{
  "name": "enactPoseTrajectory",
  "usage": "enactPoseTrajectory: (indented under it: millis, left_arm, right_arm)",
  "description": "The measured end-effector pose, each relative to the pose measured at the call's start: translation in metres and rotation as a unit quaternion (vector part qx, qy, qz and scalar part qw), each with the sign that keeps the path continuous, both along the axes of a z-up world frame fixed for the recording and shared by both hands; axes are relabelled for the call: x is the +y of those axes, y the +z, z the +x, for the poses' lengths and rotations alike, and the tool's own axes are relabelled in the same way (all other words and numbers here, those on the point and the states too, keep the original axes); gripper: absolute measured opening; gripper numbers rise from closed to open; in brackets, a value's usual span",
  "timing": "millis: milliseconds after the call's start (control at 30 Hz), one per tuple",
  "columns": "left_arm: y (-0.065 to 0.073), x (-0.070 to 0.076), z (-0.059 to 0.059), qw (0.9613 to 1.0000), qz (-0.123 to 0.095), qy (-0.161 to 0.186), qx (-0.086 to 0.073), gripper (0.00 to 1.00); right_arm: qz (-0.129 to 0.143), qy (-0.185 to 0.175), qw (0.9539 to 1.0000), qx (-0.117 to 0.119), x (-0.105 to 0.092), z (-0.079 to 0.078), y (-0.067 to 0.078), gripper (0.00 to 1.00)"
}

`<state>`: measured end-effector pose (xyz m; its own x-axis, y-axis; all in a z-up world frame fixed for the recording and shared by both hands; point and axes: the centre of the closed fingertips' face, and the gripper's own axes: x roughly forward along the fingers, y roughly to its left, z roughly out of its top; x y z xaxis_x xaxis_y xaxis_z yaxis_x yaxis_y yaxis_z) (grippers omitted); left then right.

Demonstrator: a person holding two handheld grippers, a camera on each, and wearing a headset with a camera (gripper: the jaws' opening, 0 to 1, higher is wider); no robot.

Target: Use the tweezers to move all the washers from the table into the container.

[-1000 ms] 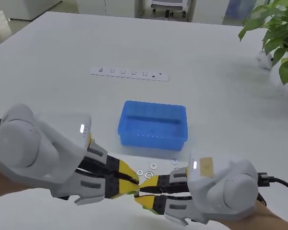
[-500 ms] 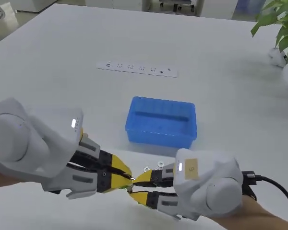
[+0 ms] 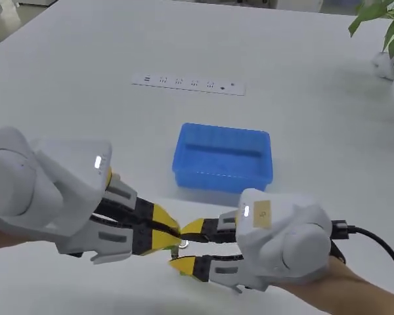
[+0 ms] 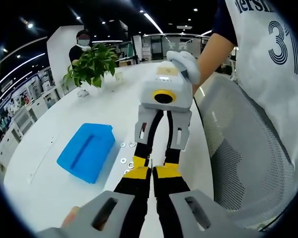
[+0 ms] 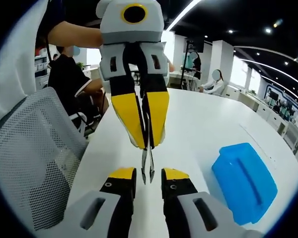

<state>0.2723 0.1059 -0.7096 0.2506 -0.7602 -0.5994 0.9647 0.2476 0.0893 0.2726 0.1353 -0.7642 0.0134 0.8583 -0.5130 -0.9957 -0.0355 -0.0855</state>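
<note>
My left gripper (image 3: 171,235) is shut on thin metal tweezers (image 5: 147,166), whose tips point at my right gripper (image 3: 190,248). The right gripper (image 5: 148,174) is open, one jaw on each side of the tweezer tips without pressing them. In the left gripper view my own jaws (image 4: 153,173) stand close together and meet the right gripper's yellow tips. Several small washers (image 4: 127,153) lie on the white table between the grippers and the blue container (image 4: 87,151). The container (image 3: 223,157) stands just beyond both grippers and also appears in the right gripper view (image 5: 243,188).
A white power strip (image 3: 188,84) lies behind the container. A potted plant (image 3: 381,26) stands at the far right of the table. A mesh chair (image 4: 238,148) is at the near table edge, and people sit in the background.
The right gripper's jaws have spread wider around the left gripper's tip. Both grippers sit slightly closer together, and in the head view they now cover the washers.
</note>
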Motion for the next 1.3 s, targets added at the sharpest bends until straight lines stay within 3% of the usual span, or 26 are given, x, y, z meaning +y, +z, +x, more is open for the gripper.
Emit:
enactPoseTrajectory:
  millis: [200, 267, 400, 633, 933, 1067, 1100, 1300]
  left_arm:
    - [0.007, -0.004, 0.001, 0.9998, -0.019, -0.001, 0.003, 0.06]
    - [0.006, -0.003, 0.002, 0.9999, -0.012, -0.003, 0.002, 0.06]
    - [0.002, 0.0, 0.005, 1.0, -0.002, -0.003, 0.001, 0.06]
    - [0.0, 0.003, 0.013, 1.0, 0.002, 0.004, -0.002, 0.06]
    - [-0.006, 0.007, 0.021, 0.9999, -0.001, 0.01, 0.004, 0.06]
    - [-0.007, 0.006, 0.022, 1.0, -0.002, 0.008, 0.0, 0.06]
    - [-0.008, 0.006, 0.023, 0.9998, -0.007, 0.012, 0.011, 0.06]
    - [-0.008, 0.005, 0.026, 0.9995, -0.015, 0.018, 0.019, 0.06]
  right_arm:
    - [0.001, 0.002, 1.0, 0.005, 0.003, -0.001, -0.003, 0.18]
    - [-0.003, 0.001, 1.0, -0.005, 0.003, 0.002, -0.003, 0.13]
    - [-0.017, 0.003, 0.9997, -0.017, 0.001, 0.008, -0.007, 0.12]
    - [-0.016, 0.0, 0.9996, -0.022, 0.007, 0.016, -0.009, 0.12]
    - [-0.019, -0.01, 0.9997, -0.013, 0.009, 0.021, -0.014, 0.12]
    - [-0.019, -0.013, 0.9997, -0.009, 0.009, 0.022, -0.015, 0.12]
    - [-0.019, -0.014, 0.9997, -0.008, 0.009, 0.022, -0.015, 0.12]
    - [-0.02, -0.017, 0.9996, -0.007, 0.008, 0.024, -0.017, 0.12]
